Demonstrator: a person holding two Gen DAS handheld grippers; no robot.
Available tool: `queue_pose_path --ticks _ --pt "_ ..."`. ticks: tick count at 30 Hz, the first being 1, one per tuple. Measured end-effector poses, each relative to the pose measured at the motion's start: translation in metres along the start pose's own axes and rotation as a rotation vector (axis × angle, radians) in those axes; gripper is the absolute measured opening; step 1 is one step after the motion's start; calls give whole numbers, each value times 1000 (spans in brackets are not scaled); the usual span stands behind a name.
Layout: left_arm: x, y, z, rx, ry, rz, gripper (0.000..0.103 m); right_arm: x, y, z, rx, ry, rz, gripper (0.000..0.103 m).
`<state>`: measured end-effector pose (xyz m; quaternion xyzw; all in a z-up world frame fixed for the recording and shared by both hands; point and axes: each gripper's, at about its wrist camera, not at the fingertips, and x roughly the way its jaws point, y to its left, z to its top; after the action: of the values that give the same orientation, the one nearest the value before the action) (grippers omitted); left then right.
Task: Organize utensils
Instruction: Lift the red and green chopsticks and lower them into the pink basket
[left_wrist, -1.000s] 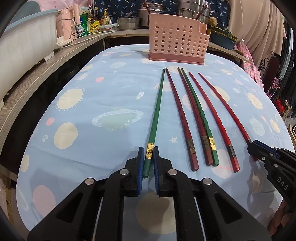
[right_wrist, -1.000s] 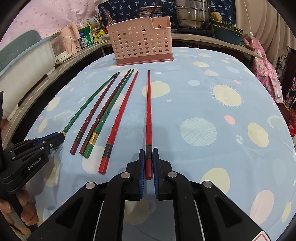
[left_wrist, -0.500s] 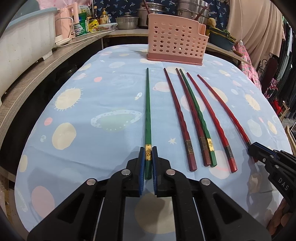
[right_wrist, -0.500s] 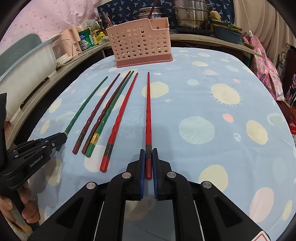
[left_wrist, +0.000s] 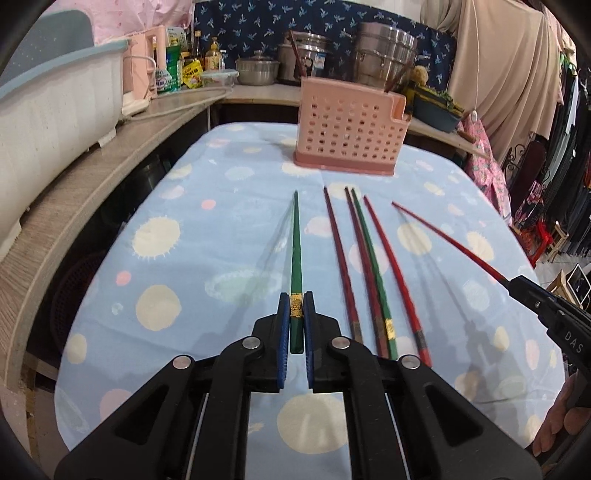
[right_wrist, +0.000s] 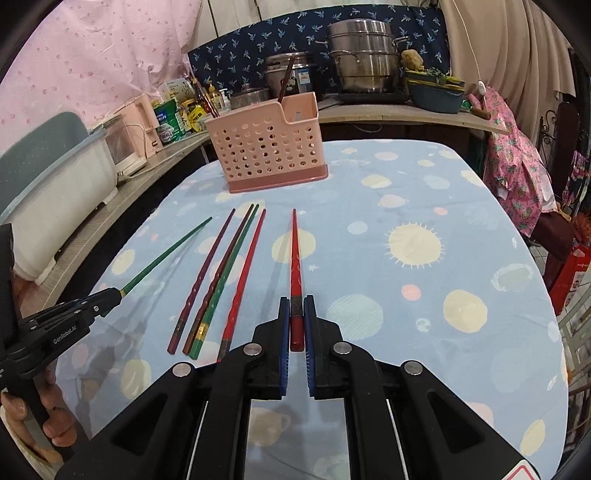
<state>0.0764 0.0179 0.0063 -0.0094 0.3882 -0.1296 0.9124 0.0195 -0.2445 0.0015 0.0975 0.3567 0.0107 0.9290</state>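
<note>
My left gripper (left_wrist: 296, 306) is shut on a green chopstick (left_wrist: 295, 251) near its gold-banded thick end and holds it above the cloth, tip pointing at the pink perforated utensil basket (left_wrist: 349, 129). My right gripper (right_wrist: 296, 308) is shut on a red chopstick (right_wrist: 294, 258), also lifted, tip toward the basket (right_wrist: 266, 147). Several chopsticks lie side by side on the cloth between the two: a dark red one (left_wrist: 341, 258), a dark red and green pair (left_wrist: 369, 266), and a red one (left_wrist: 395, 273).
The table has a blue cloth with pale dots (left_wrist: 184, 258). A wooden counter (left_wrist: 74, 184) with a white tub runs along the left. Pots and bottles stand behind the basket (right_wrist: 354, 59). Clothes hang at the right (left_wrist: 554, 147).
Both grippers have lifted their chopsticks off the cloth; shadows now show beneath them. Both cameras have risen and pitched up. The chopsticks lying between have not moved.
</note>
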Motion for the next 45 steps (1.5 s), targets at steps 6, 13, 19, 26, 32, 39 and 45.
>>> queue_pose_path --ticks 6,13,19,26,32,39,45 --pt "-22 1 33 -7 -70 -3 7 -18 -3 29 4 -73 10 7" --pt "-38 -1 73 -2 -164 9 7 -35 -4 66 4 -163 23 7" --pt "-48 -4 109 15 -241 16 7 -45 -5 95 -2 -232 25 7" --pt "-57 -8 153 18 -318 11 7 -49 -7 127 -6 -285 33 7" --pt "-63 -12 187 14 -372 8 7 -53 -4 160 -12 -341 58 7" --pt "-70 -20 241 4 -460 -21 7 -56 3 221 -7 -430 99 7" --pt "-71 -26 288 -1 -539 -28 7 -47 11 283 0 -500 130 7"
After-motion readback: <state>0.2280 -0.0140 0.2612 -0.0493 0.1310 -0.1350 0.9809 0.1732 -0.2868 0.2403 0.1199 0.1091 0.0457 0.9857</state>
